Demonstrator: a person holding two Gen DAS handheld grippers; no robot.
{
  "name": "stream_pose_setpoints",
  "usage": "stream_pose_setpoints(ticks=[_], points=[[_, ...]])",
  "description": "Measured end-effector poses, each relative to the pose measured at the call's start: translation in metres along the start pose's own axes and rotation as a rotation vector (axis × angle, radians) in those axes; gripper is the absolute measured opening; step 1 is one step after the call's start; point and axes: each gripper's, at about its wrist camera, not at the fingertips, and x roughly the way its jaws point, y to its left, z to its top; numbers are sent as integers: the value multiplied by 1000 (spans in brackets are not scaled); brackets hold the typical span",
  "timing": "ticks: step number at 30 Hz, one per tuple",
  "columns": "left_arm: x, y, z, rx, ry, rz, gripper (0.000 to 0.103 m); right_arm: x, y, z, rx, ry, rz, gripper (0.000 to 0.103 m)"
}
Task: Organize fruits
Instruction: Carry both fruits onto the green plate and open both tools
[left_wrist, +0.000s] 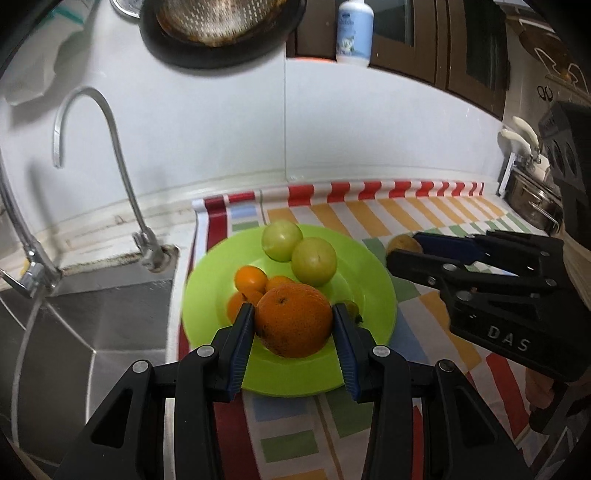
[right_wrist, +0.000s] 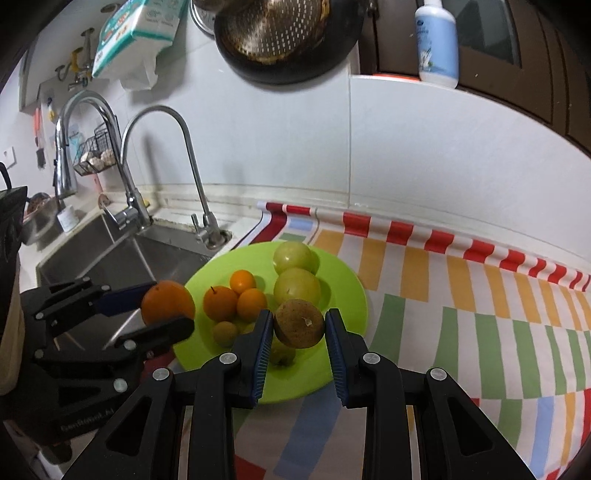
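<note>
My left gripper is shut on a large orange, held just over the near part of a green plate. On that plate lie two green round fruits and some small oranges. My right gripper is shut on a brown round fruit, above the plate's near right side. From the right wrist view the left gripper with the orange hangs at the plate's left edge. In the left wrist view the right gripper shows at the right, the brown fruit peeking behind it.
A striped cloth covers the counter under the plate. A steel sink with two taps lies to the left. A dark pan with a strainer hangs on the wall above, and a bottle stands on a ledge. Pots sit far right.
</note>
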Motion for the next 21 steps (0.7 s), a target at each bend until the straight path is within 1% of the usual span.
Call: stream_pose_setpoints(ticks=[4, 10, 11, 12, 13, 16, 17, 18, 21], points=[[15, -6, -3, 16, 32, -28, 42, 18, -5, 3, -2, 30, 7, 30], [33, -11, -6, 28, 60, -69, 42, 43, -10, 6, 2, 65, 16, 31], [35, -11, -5, 26, 61, -73, 42, 45, -10, 6, 4, 70, 15, 33], [38, -11, -5, 24, 68, -80, 42, 47, -11, 6, 7, 75, 11, 38], [40, -11, -5, 22, 75, -83, 42, 48, -12, 6, 11, 78, 1, 40], [42, -12, -6, 22, 82, -80, 42, 45, -16, 5, 25, 75, -25, 40], [41, -12, -7, 24, 80, -79, 44, 41, -18, 3, 34, 74, -40, 40], [39, -13, -8, 28, 70, -68, 49, 38, -19, 1, 42, 73, -52, 40], [31, -15, -7, 39, 44, -53, 55, 28, -25, -4, 62, 70, -84, 40]])
